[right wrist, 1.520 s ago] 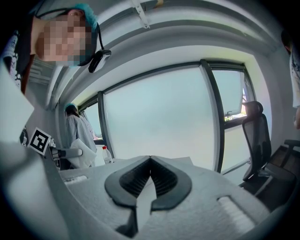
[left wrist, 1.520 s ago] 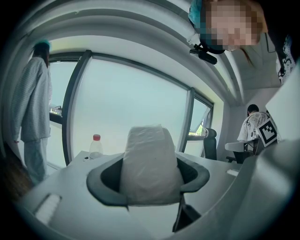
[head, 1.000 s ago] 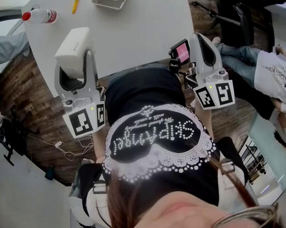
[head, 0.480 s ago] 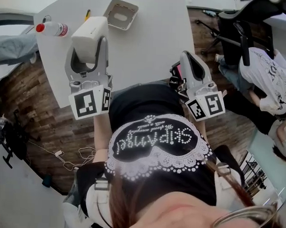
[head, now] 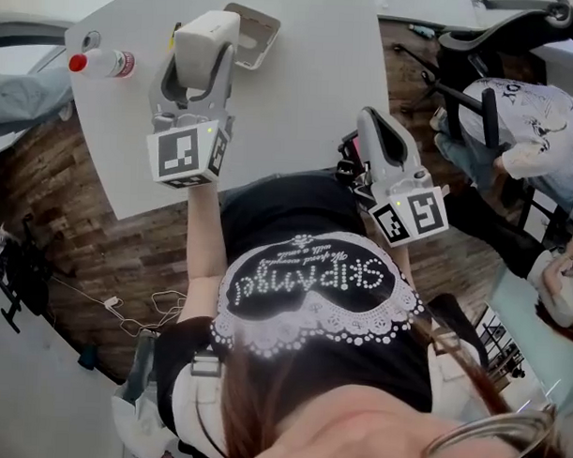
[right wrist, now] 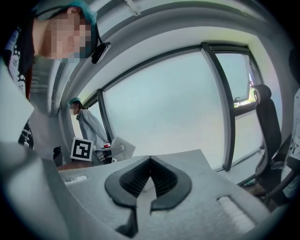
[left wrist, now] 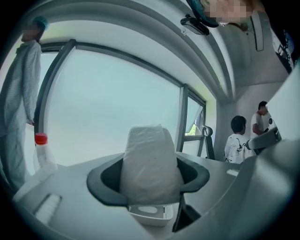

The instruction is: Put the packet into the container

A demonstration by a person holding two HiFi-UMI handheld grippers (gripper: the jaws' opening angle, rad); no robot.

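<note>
1. Currently we have the left gripper (head: 200,68) clenched on the packet (head: 207,37), a white, plastic-wrapped block. The left gripper view shows it pinched across its lower half, with its top standing clear above the dark pads.
2. We hold the packet in the air over the table (head: 301,92), towards the far edge. The container (head: 263,20), a shallow grey tray, lies just beside it in the head view and directly under it in the left gripper view.
3. We judge the packet light: one gripper carries it upright with no sag that we can see.
4. It looks soft rather than stiff. The wrap is creased and the sides bulge slightly around the pads, so a harder squeeze would probably dent it, not break it.
5. The film may be slippery, so we think a broad hold across the middle of the flat faces, as now, is safer than a pinch at a corner or the loose top.
6. The tray is only a little larger than the packet, so we expect to need it squared to the rim before letting go.
7. The right gripper (right wrist: 150,161) is closed on nothing, its ribbed tips meeting, and we hold it low at the near edge of the table, well apart from the tray.
8. A bottle (head: 100,64) with a red cap lies near the left edge, clear of the path.
</note>
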